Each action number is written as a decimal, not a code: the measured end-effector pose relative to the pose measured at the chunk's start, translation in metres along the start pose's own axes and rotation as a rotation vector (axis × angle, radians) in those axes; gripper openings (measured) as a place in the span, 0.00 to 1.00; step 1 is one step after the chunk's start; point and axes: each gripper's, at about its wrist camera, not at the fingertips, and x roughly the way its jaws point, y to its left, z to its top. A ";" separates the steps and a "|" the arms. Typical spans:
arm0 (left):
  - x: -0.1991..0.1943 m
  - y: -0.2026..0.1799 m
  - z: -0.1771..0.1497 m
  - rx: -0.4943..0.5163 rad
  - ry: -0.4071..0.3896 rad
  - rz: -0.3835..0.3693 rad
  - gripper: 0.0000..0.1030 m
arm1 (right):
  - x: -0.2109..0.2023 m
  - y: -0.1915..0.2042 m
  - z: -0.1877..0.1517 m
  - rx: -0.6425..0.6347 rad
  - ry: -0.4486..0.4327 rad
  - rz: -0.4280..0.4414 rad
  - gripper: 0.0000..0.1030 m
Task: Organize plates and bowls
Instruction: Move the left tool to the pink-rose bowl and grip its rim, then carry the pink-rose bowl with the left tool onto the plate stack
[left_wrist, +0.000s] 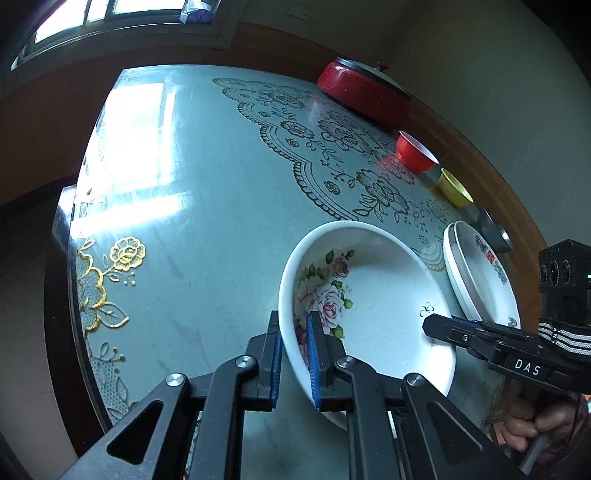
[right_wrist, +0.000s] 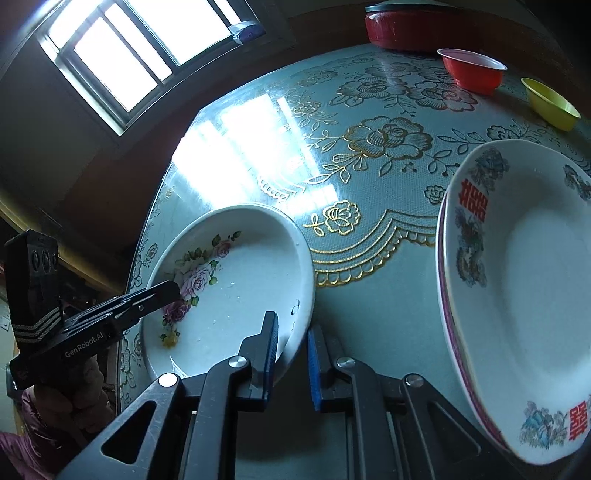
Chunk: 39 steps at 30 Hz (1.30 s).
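While both tongs (left_wrist: 294, 354) (right_wrist: 293, 360) clamp it, the rose plate (left_wrist: 384, 310) tilts

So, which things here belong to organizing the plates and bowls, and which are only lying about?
Belong to the job:
- rose-pattern plate, clamped by the left gripper and the right gripper
- stacked plates with red characters
- red bowl
- yellow bowl

Lying about:
- red lidded pot
- dark metal object
- table
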 end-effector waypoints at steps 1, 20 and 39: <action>-0.002 -0.002 -0.004 -0.003 0.003 -0.004 0.12 | -0.003 0.000 -0.004 -0.001 0.000 0.002 0.13; -0.027 -0.104 0.004 0.185 -0.081 -0.155 0.12 | -0.112 -0.041 -0.044 0.098 -0.198 -0.034 0.13; 0.069 -0.220 0.035 0.314 -0.008 -0.039 0.11 | -0.135 -0.161 -0.017 0.203 -0.202 -0.114 0.13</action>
